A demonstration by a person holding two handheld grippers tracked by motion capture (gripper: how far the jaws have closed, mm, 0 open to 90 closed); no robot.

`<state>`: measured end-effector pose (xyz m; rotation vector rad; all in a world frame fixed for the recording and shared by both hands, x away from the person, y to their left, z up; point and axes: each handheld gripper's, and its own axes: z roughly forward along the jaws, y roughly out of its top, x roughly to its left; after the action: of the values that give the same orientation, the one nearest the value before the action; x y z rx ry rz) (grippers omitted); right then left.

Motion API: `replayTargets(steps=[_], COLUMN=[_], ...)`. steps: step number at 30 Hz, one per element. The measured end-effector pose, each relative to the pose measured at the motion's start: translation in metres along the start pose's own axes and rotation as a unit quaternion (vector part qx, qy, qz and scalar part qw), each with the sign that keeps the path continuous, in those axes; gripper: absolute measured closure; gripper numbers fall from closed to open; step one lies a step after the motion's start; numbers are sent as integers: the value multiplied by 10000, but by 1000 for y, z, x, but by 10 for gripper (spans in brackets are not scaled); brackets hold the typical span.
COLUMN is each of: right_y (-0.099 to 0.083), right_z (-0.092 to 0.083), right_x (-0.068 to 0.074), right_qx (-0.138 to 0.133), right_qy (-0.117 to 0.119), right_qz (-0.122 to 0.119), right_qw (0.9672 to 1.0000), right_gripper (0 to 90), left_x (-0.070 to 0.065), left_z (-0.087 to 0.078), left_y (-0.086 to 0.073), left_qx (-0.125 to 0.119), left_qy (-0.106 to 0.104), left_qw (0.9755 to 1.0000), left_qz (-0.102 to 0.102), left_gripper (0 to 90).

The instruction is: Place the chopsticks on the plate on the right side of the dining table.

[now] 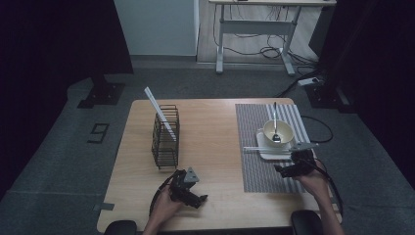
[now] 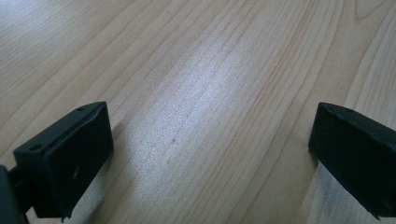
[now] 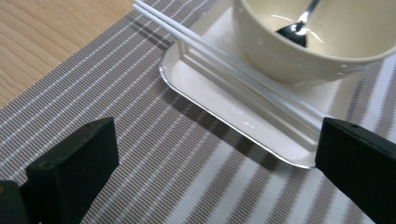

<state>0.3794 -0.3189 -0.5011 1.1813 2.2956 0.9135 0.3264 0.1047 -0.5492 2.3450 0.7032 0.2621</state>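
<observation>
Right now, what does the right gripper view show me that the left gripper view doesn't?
Right gripper view alone: the striped placemat, the white tray with the white chopsticks lying across it, and the cream bowl holding a spoon. Left gripper view alone: nothing but bare wood of the table between its jaws. Shared: each looks along its own two black jaws standing wide apart with nothing between them, and both show some of that wood.

Cream bowl stands upright on a white square tray on my striped placemat, a metal spoon inside. White chopsticks lie across the tray's near rim. One more leans in the black wire basket.
</observation>
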Motion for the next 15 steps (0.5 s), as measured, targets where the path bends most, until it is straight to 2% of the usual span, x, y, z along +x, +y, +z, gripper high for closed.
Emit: replayTargets(steps=[3, 5, 11, 15], right_y=[0, 0, -5, -8], right_z=[9, 16, 37, 44], right_x=[5, 7, 13, 16], right_qx=[-260, -394, -454, -441], right_qy=[46, 28, -122, -119], right_qz=[289, 391, 302, 275], right_qw=[9992, 9985, 9984, 9986], right_gripper=[0, 0, 0, 0], left_x=[0, -1, -1, -1], left_z=[0, 0, 0, 0], left_y=[0, 0, 0, 0], left_qx=[-1, -5, 3, -4], left_qy=[-6, -7, -12, -20], left_qw=[10000, 10000, 10000, 10000], left_qz=[5, 0, 13, 7], left_gripper=[0, 0, 0, 0])
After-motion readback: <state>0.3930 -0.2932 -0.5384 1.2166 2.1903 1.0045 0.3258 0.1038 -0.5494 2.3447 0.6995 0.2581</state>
